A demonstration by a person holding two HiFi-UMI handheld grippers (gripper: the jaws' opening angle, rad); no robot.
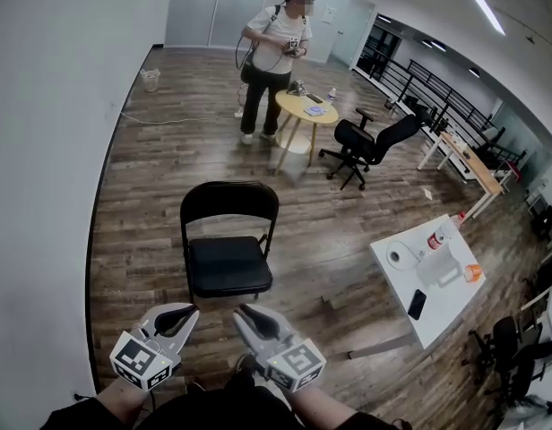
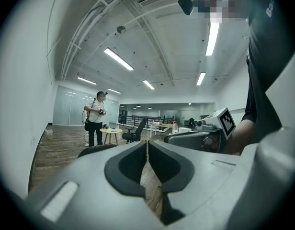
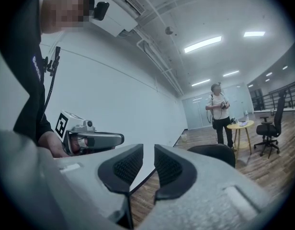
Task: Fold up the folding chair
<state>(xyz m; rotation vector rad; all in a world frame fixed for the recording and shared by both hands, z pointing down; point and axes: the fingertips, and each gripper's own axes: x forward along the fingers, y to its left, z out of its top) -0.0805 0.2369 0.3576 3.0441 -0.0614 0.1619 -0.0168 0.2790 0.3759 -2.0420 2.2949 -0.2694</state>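
A black folding chair (image 1: 228, 240) stands unfolded on the wood floor, its seat facing me and its backrest on the far side. Both grippers hover just in front of the seat's near edge, apart from it. My left gripper (image 1: 188, 310) is shut with nothing in it, its pads meeting (image 2: 147, 143). My right gripper (image 1: 243, 312) is beside it, jaws a narrow gap apart and empty (image 3: 148, 150). The chair's backrest (image 2: 96, 149) shows beyond the left jaws, and the backrest (image 3: 215, 152) also shows right of the right jaws.
A white wall (image 1: 43, 195) runs along the left. A person (image 1: 274, 61) stands beyond the chair by a round yellow table (image 1: 305, 107) and a black office chair (image 1: 366, 143). A white table (image 1: 437, 303) with small items stands at the right.
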